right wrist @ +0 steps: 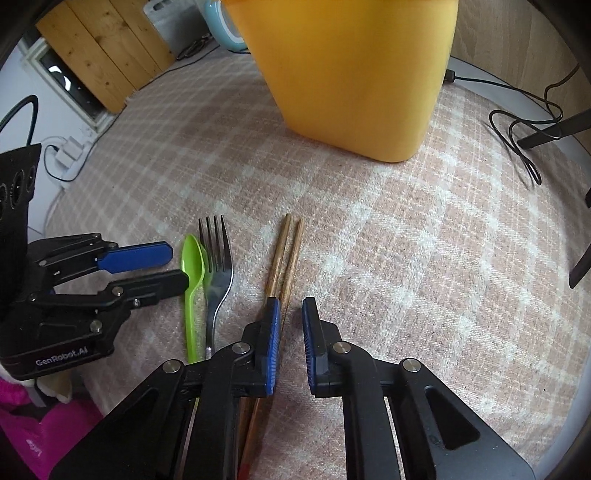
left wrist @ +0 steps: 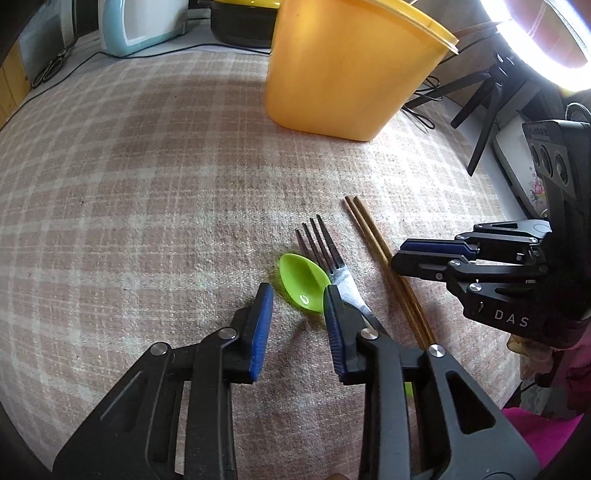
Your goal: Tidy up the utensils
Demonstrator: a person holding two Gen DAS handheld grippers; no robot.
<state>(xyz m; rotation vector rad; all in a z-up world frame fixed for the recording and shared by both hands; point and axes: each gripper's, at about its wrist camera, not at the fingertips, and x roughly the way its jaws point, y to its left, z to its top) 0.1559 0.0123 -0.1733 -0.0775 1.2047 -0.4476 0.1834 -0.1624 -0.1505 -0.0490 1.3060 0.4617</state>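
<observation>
**Desk scene, two wrist views.** A desk (left wrist: 147,184) covered with a pink-and-cream checked cloth carries the utensils. A tall yellow tub (left wrist: 343,74) stands upright at the far side. Behind it are a pale blue appliance (left wrist: 140,26) and a dark box with a yellow lid (left wrist: 243,18). A black tripod (left wrist: 484,110) and loose cables (right wrist: 517,140) lie off the cloth to the right, under a bright ring light (left wrist: 554,37). Wooden boards (right wrist: 99,48) close the left background in the right wrist view.

**Utensils.** A green spoon (left wrist: 301,282), a steel fork (left wrist: 325,251) and a pair of chopsticks (left wrist: 373,236) lie flat on the cloth, near the tub but well apart from it, with their working ends towards it. The spoon's bowl touches the fork's neck. The chopsticks lie side by side just right of the fork.

**Left tongs** (left wrist: 297,291). They point steeply down over the spoon with the jaws partly apart. Bare cloth shows between the blue pads. The right finger crosses over the spoon's edge and the fork's handle, and no pad presses on either.

**Right tongs** (right wrist: 291,301). They point steeply down beside the chopsticks, and only a narrow gap is left between the pads. The chopsticks pass behind the left finger, not through the gap, so nothing is gripped.

**Person.** A pink sleeve (left wrist: 543,432) shows at the lower right of the left wrist view.
</observation>
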